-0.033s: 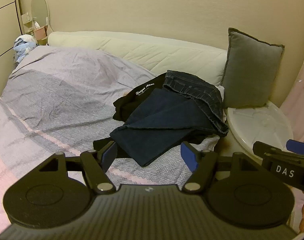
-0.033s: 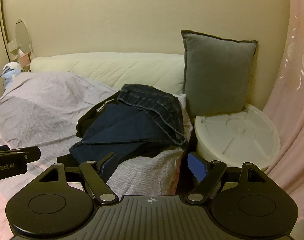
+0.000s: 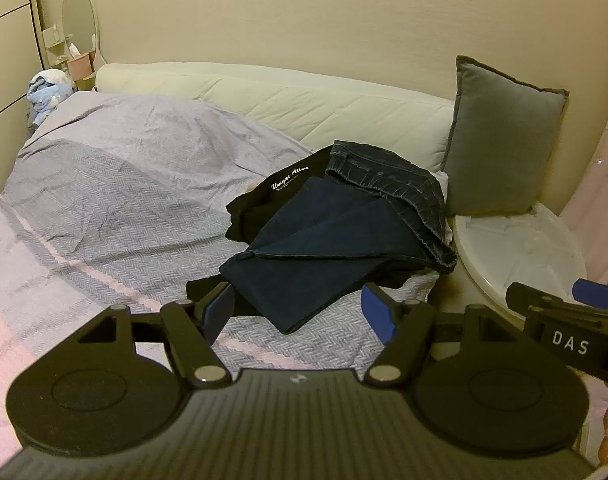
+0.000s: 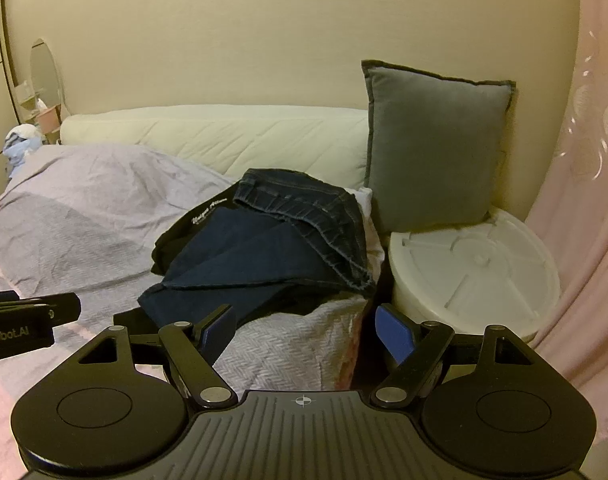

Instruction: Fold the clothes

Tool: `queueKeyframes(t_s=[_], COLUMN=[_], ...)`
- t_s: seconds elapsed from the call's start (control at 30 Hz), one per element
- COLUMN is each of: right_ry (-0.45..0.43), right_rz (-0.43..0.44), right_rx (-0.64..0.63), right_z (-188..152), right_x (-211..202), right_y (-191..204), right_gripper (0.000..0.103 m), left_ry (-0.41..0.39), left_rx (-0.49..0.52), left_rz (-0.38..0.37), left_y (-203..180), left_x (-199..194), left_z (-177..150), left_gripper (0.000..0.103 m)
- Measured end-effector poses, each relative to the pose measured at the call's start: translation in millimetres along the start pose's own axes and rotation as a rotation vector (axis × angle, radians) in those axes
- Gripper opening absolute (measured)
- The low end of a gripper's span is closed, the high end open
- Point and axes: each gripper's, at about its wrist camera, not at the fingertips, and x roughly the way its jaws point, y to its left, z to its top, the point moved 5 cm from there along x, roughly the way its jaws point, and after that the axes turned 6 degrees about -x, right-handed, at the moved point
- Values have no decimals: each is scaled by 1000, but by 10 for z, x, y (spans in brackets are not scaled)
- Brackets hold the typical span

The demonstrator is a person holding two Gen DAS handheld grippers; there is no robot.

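A pile of dark clothes lies on the right side of the bed. On top is a navy garment (image 3: 316,264), loosely folded. Dark blue jeans (image 3: 388,176) are bunched behind it, and a black shirt (image 3: 271,196) with white lettering lies under both. My left gripper (image 3: 299,312) hovers open just short of the navy garment's near corner, nothing between its blue pads. My right gripper (image 4: 308,330) is also open and empty, above the bed's right edge, with the pile (image 4: 239,264) ahead and to its left. Each gripper's tip shows at the edge of the other's view.
A lilac bedspread (image 3: 103,200) covers the bed, with a cream headboard (image 3: 283,100) behind. A grey cushion (image 3: 500,140) leans on the wall above a round white tub (image 4: 472,268) beside the bed. A pink curtain (image 4: 584,160) hangs right. Light blue laundry (image 3: 47,92) sits far left.
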Motion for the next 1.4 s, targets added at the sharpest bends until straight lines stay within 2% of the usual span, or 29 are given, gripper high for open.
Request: queueKeyframes(t_s=[0.43,1.4], right_ry=[-4,-12], right_rz=[4,-59], right_rx=[4,-32], right_z=[-13,-142], right_x=[-117,-233], right_y=[-80,102], right_gripper=[80,80], left_ry=[3,5], left_rx=[3,-12], left_rz=[-4,-44], left_y=[-32,159], left_x=[-67,-158], left_z=[-73,-129], left_gripper=[67,67])
